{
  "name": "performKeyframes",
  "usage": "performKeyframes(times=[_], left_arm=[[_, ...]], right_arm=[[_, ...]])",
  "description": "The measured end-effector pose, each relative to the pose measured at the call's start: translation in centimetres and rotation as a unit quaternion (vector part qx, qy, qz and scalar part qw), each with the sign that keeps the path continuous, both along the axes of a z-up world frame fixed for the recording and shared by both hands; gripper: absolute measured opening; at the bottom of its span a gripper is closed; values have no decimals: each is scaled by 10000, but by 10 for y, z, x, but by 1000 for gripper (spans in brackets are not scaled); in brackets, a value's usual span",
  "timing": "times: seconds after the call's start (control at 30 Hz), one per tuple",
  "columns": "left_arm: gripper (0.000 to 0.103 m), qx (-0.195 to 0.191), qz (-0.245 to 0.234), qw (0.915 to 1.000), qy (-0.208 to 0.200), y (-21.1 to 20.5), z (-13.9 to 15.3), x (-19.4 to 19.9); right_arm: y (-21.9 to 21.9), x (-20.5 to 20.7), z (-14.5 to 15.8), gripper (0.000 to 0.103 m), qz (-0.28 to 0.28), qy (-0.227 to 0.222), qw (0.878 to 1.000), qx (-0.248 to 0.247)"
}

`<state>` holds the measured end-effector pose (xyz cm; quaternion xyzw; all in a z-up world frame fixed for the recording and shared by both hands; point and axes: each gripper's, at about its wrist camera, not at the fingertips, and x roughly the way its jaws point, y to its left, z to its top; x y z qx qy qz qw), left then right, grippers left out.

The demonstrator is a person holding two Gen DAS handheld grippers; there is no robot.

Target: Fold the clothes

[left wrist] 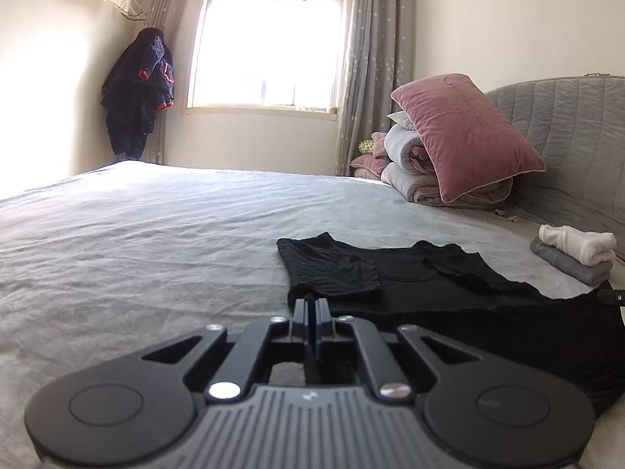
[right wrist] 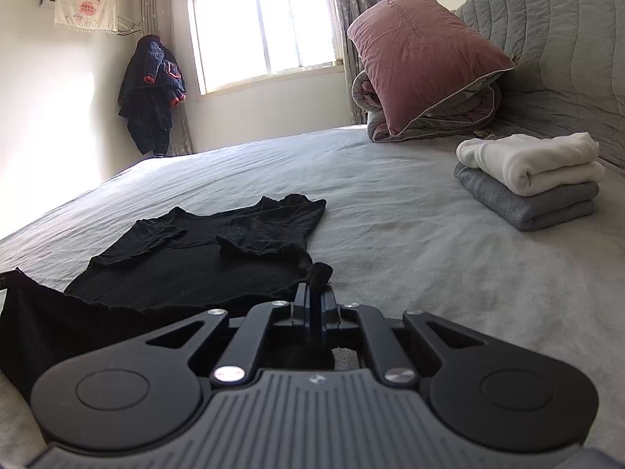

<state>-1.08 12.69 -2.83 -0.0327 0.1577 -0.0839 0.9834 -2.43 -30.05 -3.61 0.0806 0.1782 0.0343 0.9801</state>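
I have the black shirt point(right wrist: 187, 262) lying on the grey bed point(left wrist: 136, 234), both sleeves folded in over its chest. My left gripper point(left wrist: 311, 305) and right gripper point(right wrist: 314, 293) each have their jaws clamped on the shirt's near hem. Far right, a white garment point(right wrist: 531, 162) sits folded on a grey one point(right wrist: 527, 203).
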Motion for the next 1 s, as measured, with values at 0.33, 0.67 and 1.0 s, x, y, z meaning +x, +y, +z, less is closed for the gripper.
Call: performKeyframes(times=[0.33, 0.67, 1.0], left_arm=[[5, -139, 143, 9964, 828, -6, -18, 45], [39, -1853, -113, 9610, 2049, 35, -24, 40], [46, -2287, -860, 9294, 2766, 58, -26, -4]], right_arm=[[6, 49, -10, 6, -72, 484, 9988, -97], [-22, 37, -6, 46, 154, 1108, 9893, 936], [-58, -10, -9, 46, 228, 2132, 9552, 2041]])
